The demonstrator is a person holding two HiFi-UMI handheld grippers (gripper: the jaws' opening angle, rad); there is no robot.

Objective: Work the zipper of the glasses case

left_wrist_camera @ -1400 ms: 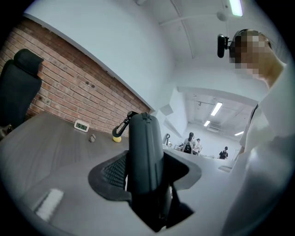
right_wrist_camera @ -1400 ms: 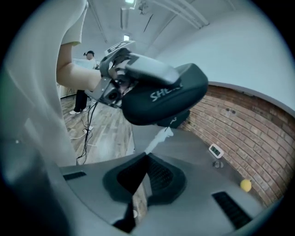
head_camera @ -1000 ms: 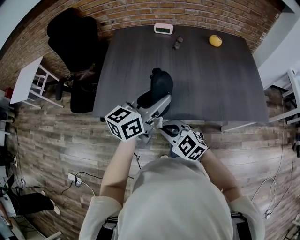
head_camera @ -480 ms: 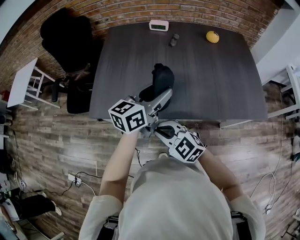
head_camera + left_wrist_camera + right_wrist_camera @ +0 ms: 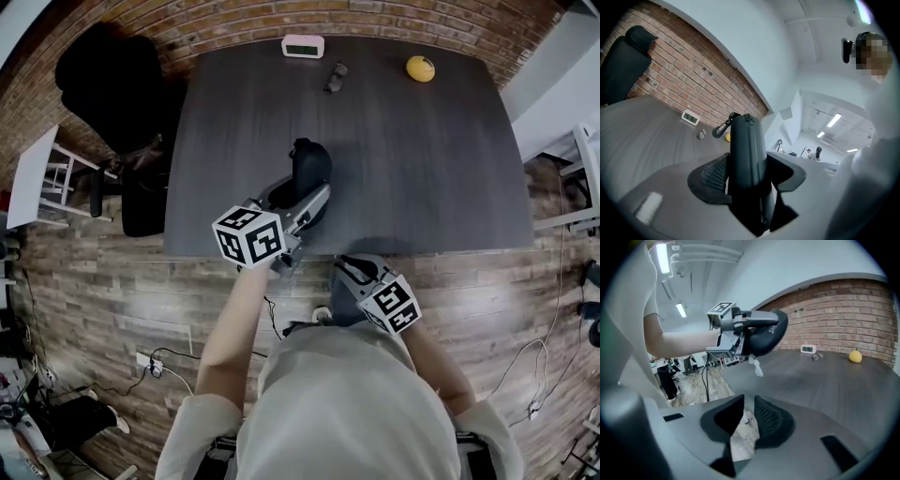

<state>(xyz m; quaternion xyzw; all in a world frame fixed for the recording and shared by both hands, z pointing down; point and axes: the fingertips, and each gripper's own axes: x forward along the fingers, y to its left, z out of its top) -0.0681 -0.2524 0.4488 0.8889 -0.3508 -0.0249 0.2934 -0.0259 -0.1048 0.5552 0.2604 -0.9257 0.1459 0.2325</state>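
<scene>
The black glasses case (image 5: 309,169) is held on edge above the front of the dark table (image 5: 422,169). My left gripper (image 5: 300,197) is shut on its near end. In the left gripper view the case (image 5: 746,145) fills the gap between both pads, and a loop sticks out at its far tip. My right gripper (image 5: 347,266) hangs off the table's front edge, apart from the case. Its jaws have just been opening and stand slightly apart with nothing between them (image 5: 747,411). The right gripper view shows the case (image 5: 764,336) with a small white tag (image 5: 756,365) dangling below it.
A white clock (image 5: 303,45), a small dark object (image 5: 334,77) and a yellow fruit (image 5: 420,67) lie along the table's far edge by the brick wall. A black chair (image 5: 108,84) and a white side table (image 5: 28,178) stand to the left. Cables run over the wooden floor.
My right gripper has come away from the case, moved down and right off the table edge, and its jaws have parted. My left gripper has lowered a little with the case.
</scene>
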